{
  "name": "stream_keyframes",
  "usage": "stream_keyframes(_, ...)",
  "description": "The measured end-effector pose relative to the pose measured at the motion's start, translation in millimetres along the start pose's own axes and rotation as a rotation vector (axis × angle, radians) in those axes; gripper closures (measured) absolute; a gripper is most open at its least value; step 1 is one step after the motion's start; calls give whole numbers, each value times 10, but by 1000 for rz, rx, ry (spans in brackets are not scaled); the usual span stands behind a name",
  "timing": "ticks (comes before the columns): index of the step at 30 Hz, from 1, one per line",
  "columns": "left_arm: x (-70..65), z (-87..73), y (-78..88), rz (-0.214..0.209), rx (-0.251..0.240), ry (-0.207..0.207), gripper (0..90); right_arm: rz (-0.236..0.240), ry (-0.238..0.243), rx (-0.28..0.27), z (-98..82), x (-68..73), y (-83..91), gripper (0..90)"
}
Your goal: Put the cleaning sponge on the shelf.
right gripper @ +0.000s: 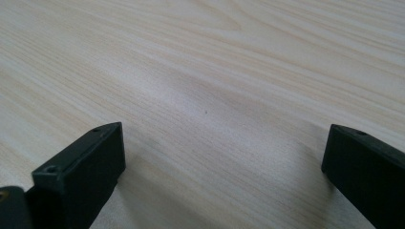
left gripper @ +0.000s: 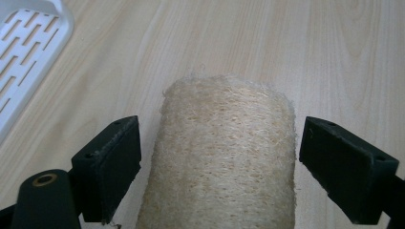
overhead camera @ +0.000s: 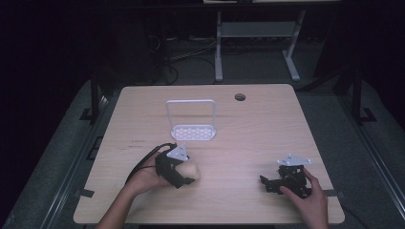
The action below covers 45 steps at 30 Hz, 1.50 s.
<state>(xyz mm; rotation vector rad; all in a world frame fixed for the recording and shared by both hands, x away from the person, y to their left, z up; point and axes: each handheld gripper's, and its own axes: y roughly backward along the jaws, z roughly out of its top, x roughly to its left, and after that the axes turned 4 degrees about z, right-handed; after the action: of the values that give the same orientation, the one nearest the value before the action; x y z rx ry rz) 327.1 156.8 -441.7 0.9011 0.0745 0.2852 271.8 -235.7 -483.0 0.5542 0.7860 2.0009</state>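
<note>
Table: a pale wooden table [overhead camera: 248,124] with a small round hole near its far edge.
Rack: a white plastic rack [overhead camera: 191,120] stands upright past the middle of the table, its slotted base flat on the wood; one corner of it shows at the top left of the left gripper view.
Sponge: a tan, fibrous roll of sponge [left gripper: 222,152] lies on the table near the front left, just in front of the rack and apart from it.
Left gripper: the left gripper [left gripper: 219,164] sits over the sponge, one jaw on each side of it. The jaws stand apart, with a thin gap showing between each pad and the sponge, so there is no squeeze on it.
Right gripper: the right gripper [right gripper: 224,176] is low over bare wood at the front right, well apart from the sponge, jaws spread wide with nothing between them.
Hands: a hand [overhead camera: 143,180] holds the left gripper from behind; the other hand [overhead camera: 310,198] holds the right one.
</note>
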Motion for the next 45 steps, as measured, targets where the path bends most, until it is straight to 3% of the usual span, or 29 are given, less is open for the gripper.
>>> stream_keyframes(12, 0, -16, -63, 6, 44, -10, 144, 0, -1, 0, 0, 0, 0, 7)
stream_keyframes(34, -4, -41, -80, -11, 43, 3, 256, 0, 0, 0, 0, 0, 0, 7)
stream_keyframes(40, -18, -34, -71, 7, 46, 7, 264, 0, 0, 0, 0, 0, 0, 7)
stream_keyframes(41, -27, -30, -63, 15, 39, 27, 265, 0, 0, 0, 0, 0, 0, 7)
stream_keyframes(43, -19, -27, -52, 24, 44, 18, 266, 0, 0, 0, 0, 0, 0, 7)
stream_keyframes(45, -26, -24, -43, 37, 40, 40, 266, 0, 0, 0, 0, 0, 0, 7)
